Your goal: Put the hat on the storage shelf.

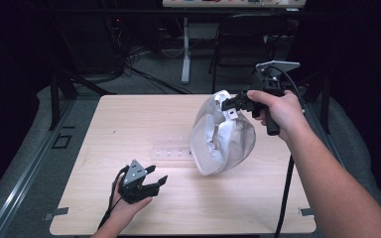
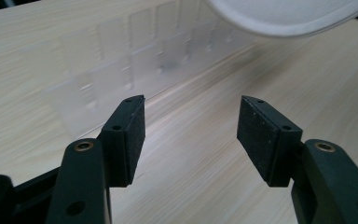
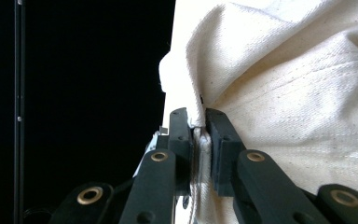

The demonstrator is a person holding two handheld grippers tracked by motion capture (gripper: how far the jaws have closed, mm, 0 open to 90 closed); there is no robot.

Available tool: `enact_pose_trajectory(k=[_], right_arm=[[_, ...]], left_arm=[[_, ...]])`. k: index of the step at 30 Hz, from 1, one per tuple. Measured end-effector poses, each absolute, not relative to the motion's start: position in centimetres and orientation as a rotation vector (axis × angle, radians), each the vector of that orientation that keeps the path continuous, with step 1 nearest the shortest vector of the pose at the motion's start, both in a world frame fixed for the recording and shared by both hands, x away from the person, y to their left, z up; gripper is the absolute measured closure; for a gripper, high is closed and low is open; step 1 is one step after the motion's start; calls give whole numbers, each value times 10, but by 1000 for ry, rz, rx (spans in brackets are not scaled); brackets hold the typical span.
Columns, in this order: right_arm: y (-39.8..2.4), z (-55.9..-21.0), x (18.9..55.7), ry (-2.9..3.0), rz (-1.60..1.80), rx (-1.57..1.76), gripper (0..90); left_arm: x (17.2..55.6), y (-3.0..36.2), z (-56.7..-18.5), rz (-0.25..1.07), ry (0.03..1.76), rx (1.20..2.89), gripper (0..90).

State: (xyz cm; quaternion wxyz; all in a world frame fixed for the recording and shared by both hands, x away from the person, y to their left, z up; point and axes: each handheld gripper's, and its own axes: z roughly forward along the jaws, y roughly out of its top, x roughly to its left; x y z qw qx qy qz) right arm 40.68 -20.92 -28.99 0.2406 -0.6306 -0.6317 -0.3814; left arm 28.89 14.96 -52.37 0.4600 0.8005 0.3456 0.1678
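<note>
A white cloth cap [image 1: 222, 135] hangs above the right half of the wooden table [image 1: 129, 119], lifted by its edge. My right gripper [image 1: 228, 105] is shut on that edge; in the right gripper view the cream fabric [image 3: 284, 84] is pinched between the two jaws of the right gripper [image 3: 199, 128]. A clear plastic rack [image 1: 171, 151] lies flat on the table just left of the cap. My left gripper [image 1: 158, 179] rests low near the front left, open and holding nothing. In the left gripper view the left gripper [image 2: 191, 121] faces the clear rack [image 2: 135, 65], with the cap's rim [image 2: 289, 18] at top right.
Behind the table stand a white table leg [image 1: 185, 49], a dark chair [image 1: 243, 44] and cables on the floor. A black cable [image 1: 285, 183] trails from the right gripper down past the table's right front edge. Dark curtains close in both sides.
</note>
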Motion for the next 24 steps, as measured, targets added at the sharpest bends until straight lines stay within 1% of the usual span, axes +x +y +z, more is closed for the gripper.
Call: enact_pose_trajectory(k=[10,11,13,16,20,22,23,24], right_arm=[[-208,-294,417,-1682,-1087,-1758,818],[-208,-294,417,-1682,-1087,-1758,818],[-207,-294,420,-1672,-1096,-1765,819],[-206,-295,423,-1673,-1101,-1774,818],[-202,-297,424,-1674,-1115,-1787,818],[-200,-298,424,-1679,-1117,-1788,818],[-200,-299,424,-1678,-1115,-1790,818],[-200,-299,424,-1678,-1118,-1792,818]], left_arm=[[291,98,-503,371,727,1962,413],[291,98,-503,371,727,1962,412],[291,80,-496,386,681,1968,412],[291,64,-491,413,641,1987,411],[294,44,-488,409,612,2010,408],[295,35,-489,436,606,2027,409],[296,31,-489,453,614,2040,418],[297,27,-490,491,630,2063,454]])
